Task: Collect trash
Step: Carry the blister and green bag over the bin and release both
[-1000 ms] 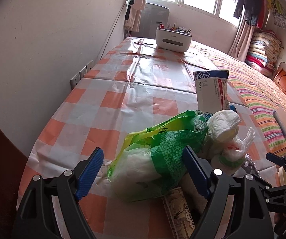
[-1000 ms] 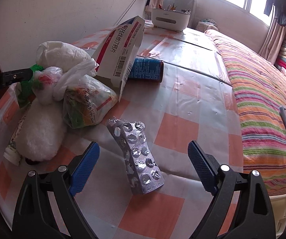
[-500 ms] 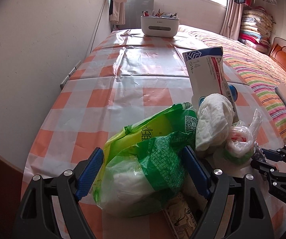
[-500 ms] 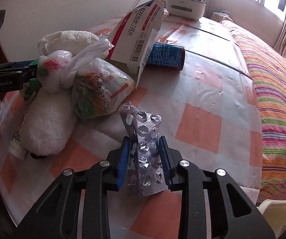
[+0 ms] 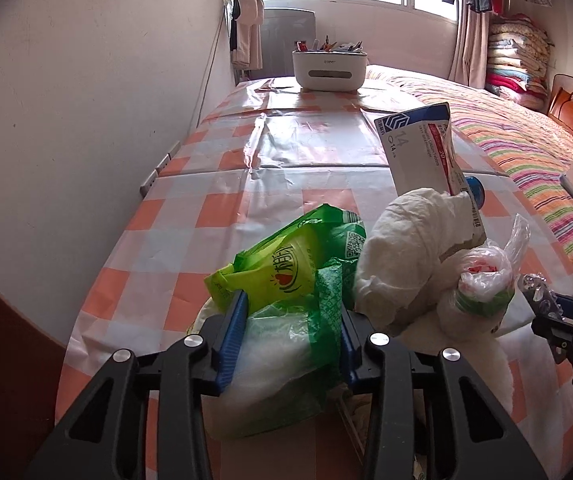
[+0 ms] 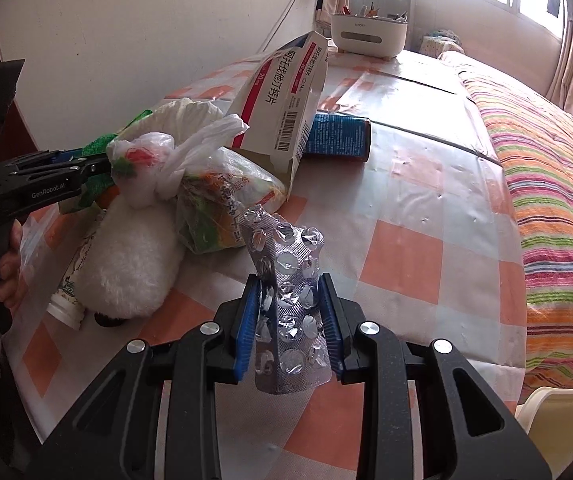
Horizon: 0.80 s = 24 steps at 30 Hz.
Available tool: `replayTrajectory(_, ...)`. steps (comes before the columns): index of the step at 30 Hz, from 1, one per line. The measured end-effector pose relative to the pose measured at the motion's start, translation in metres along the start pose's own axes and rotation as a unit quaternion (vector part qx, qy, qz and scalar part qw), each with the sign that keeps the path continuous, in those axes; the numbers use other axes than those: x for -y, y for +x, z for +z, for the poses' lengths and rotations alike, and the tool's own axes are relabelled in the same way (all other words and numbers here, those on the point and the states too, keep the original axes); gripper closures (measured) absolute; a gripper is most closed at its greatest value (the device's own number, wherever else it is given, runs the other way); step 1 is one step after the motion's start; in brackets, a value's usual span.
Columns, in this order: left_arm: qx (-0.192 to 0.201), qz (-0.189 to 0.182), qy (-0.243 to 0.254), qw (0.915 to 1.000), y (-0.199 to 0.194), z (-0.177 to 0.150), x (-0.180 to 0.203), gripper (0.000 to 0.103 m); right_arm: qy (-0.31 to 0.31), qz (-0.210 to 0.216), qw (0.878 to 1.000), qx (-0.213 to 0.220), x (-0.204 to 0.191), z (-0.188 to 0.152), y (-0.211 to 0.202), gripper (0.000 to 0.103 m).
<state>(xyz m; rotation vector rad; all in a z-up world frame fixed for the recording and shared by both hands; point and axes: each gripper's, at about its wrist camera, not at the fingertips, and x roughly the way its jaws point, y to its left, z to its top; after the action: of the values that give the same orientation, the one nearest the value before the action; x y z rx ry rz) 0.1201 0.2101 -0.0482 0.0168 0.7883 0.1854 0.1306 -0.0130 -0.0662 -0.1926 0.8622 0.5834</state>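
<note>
Since the earlier frame your left gripper (image 5: 292, 334) has just been closing, and its pads now pinch the green plastic bag (image 5: 286, 300) between them; a second ago that bag sat in wide-open jaws. Your right gripper (image 6: 288, 320) clamped earlier and keeps its grip on the blister pack (image 6: 286, 300), lifted at one end off the desk (image 6: 406, 208). So you have two pieces in hand, none put away. The medicine box (image 6: 282, 92), blue can (image 6: 336, 136), tied bags (image 6: 146, 164) and white fluffy thing (image 6: 126, 272) remain on the desk. No bin shows.
</note>
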Motion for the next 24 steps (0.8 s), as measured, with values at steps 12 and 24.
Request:
replayTrajectory(12,0.068,0.053,0.015,0.9962,-0.046,0.003,0.011,0.067,0.006,-0.009,0.999,0.045,0.003,0.000,-0.024,0.074)
replayTrajectory(24,0.106,0.025,0.031,0.9936,-0.080,0.010,0.040,0.067,0.027,-0.034,0.996,0.074,0.022,-0.012,-0.053,0.074)
